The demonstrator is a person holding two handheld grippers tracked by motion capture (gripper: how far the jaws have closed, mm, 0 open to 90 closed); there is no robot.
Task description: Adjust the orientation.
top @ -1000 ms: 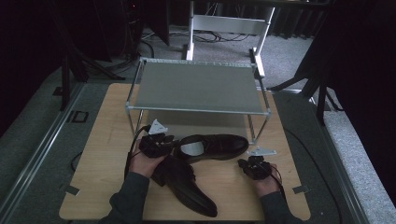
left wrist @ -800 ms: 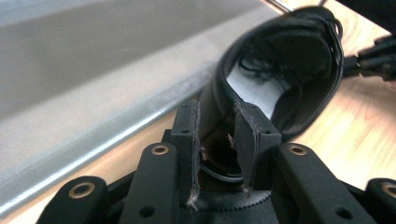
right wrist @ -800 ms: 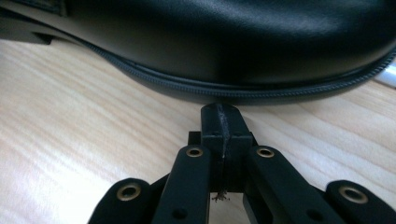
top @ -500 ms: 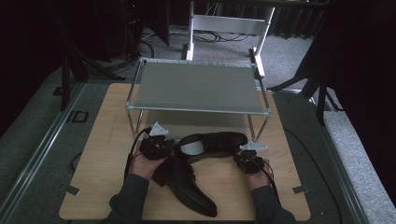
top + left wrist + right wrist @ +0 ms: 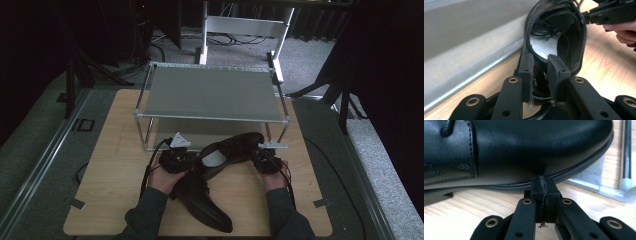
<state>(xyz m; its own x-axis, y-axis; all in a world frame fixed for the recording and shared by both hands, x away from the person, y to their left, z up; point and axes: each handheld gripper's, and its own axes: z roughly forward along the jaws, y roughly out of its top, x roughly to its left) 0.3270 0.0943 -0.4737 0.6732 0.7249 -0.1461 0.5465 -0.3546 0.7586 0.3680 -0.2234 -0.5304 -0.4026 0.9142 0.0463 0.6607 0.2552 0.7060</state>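
You're mid-lift: left tool (image 5: 540,75) has just been closing on the heel collar of the black leather dress shoe (image 5: 232,150) by the tabletop's near edge, right tool (image 5: 542,185) pressed together under its toe; next, raise it level onto the grey metal rack (image 5: 212,92).

Rack (image 5: 212,95) at the table's (image 5: 115,165) far middle, one shoe (image 5: 232,148) just before it, lying crosswise, second shoe (image 5: 202,202) nearer, touching it, angled toward the near edge

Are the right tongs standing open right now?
No: in the right gripper view the right tongs have their two jaws pressed flat together, with the tip touching the sole edge of the black shoe.
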